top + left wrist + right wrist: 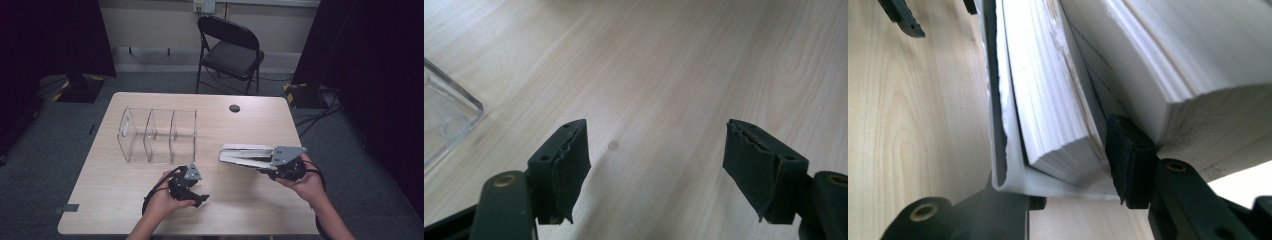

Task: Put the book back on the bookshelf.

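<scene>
A thick white book (pixel 242 155) hangs just over the wooden table (pixel 250 125) at the right, partly fanned open. My right gripper (pixel 264 164) is shut on it from the right. In the right gripper view one jaw lies outside the cover and the other is wedged between the pages, so a block of pages of the book (pixel 1048 90) is clamped. My left gripper (pixel 199 196) is low over the table's front centre, open, with only bare wood between its jaws (pixel 656 125). A clear acrylic organiser (pixel 157 135) with three compartments stands at the left.
A corner of the organiser (pixel 444 120) lies just left of the left gripper's jaws. A round cable hole (pixel 234 108) sits near the table's far edge. A black folding chair (pixel 230 47) stands beyond the table, with dark curtains at both sides.
</scene>
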`<state>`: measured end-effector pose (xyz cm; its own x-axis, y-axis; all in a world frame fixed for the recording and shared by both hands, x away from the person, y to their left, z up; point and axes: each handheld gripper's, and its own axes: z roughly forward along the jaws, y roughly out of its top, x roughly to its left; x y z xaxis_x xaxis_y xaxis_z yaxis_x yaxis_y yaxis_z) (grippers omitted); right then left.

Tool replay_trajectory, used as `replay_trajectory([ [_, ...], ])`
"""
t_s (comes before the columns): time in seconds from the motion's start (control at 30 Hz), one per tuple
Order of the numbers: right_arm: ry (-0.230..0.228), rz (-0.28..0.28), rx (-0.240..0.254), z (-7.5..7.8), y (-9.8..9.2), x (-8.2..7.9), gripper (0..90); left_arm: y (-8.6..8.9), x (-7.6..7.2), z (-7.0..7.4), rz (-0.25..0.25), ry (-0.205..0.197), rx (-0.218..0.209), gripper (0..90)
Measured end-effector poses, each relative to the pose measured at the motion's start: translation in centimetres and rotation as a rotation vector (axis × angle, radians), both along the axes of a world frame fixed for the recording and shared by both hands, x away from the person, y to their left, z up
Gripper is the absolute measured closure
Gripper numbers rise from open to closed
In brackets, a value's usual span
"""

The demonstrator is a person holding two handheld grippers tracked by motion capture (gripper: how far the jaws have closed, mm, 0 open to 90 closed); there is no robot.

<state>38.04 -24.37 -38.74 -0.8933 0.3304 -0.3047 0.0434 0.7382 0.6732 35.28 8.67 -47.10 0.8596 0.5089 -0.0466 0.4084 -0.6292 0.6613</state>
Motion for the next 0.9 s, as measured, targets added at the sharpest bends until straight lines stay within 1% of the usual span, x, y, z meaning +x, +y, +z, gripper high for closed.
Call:
replay_trajectory([
  [0.07, 0.009, 0.000, -0.003, 0.1, 0.0, 0.0, 63.9, 0.0, -0.1, -0.4, 0.011, -0.011, 0.003, 25.3],
  [0.1, 0.012, 0.002, -0.002, 0.2, 0.0, 0.1, 63.9, 0.0, -0.1, -0.6, 0.008, -0.005, 0.001, 25.1],
  [0.17, 0.015, 0.011, -0.002, 0.3, -0.1, 0.2, 64.1, -0.1, -0.2, -1.0, 0.010, -0.019, -0.011, 24.4],
  [0.2, 0.020, 0.010, -0.001, 0.4, -0.2, 0.2, 64.2, 0.0, -0.2, -1.1, -0.007, -0.029, 0.003, 23.1],
  [0.23, 0.028, 0.008, -0.001, 0.5, -0.2, 0.2, 64.3, -0.1, -0.2, -1.4, -0.004, -0.023, -0.014, 23.2],
  [0.27, 0.027, 0.010, 0.003, 0.5, -0.2, 0.2, 64.5, 0.0, -0.2, -1.4, -0.010, -0.019, -0.007, 23.1],
  [0.33, 0.037, 0.009, 0.005, 0.7, -0.3, 0.3, 64.8, -0.1, -0.4, -1.7, -0.003, -0.021, -0.007, 22.6],
  [0.37, 0.039, 0.013, 0.008, 0.7, -0.4, 0.3, 65.0, 0.0, -0.3, -1.7, -0.008, -0.026, 0.007, 22.5],
  [0.4, 0.038, 0.013, 0.010, 0.8, -0.4, 0.3, 65.2, 0.0, -0.4, -1.9, -0.007, -0.019, 0.000, 21.9],
  [0.47, 0.052, 0.013, 0.009, 1.0, -0.4, 0.3, 65.3, 0.1, -0.5, -2.1, 0.005, -0.037, -0.023, 21.6],
  [0.53, 0.054, 0.017, 0.012, 1.1, -0.4, 0.3, 65.6, 0.3, -0.5, -2.2, 0.013, -0.031, -0.047, 22.5],
  [0.57, 0.059, 0.015, 0.013, 1.1, -0.4, 0.3, 65.6, 0.4, -0.5, -2.2, 0.002, -0.049, -0.027, 22.3],
  [0.63, 0.064, 0.005, 0.014, 1.2, -0.4, 0.3, 65.6, 0.5, -0.4, -2.2, -0.004, -0.048, -0.024, 22.2],
  [0.67, 0.065, 0.009, 0.011, 1.2, -0.3, 0.4, 65.6, 0.6, -0.4, -2.3, -0.003, -0.046, -0.029, 22.1],
  [0.7, 0.077, -0.004, 0.009, 1.3, -0.3, 0.3, 65.5, 0.5, -0.5, -2.4, 0.000, -0.055, -0.037, 22.0],
  [0.73, 0.078, -0.004, 0.008, 1.4, -0.2, 0.4, 65.5, 0.6, -0.5, -2.3, -0.004, -0.053, -0.028, 21.6],
  [0.8, 0.086, -0.005, -0.003, 1.5, 0.0, 0.5, 65.5, 0.6, -0.6, -2.4, -0.001, -0.062, -0.033, 21.5],
  [0.9, 0.104, -0.013, -0.033, 2.0, 0.5, 0.5, 66.0, 0.6, -0.5, -2.4, 0.002, -0.059, -0.035, 21.5],
])
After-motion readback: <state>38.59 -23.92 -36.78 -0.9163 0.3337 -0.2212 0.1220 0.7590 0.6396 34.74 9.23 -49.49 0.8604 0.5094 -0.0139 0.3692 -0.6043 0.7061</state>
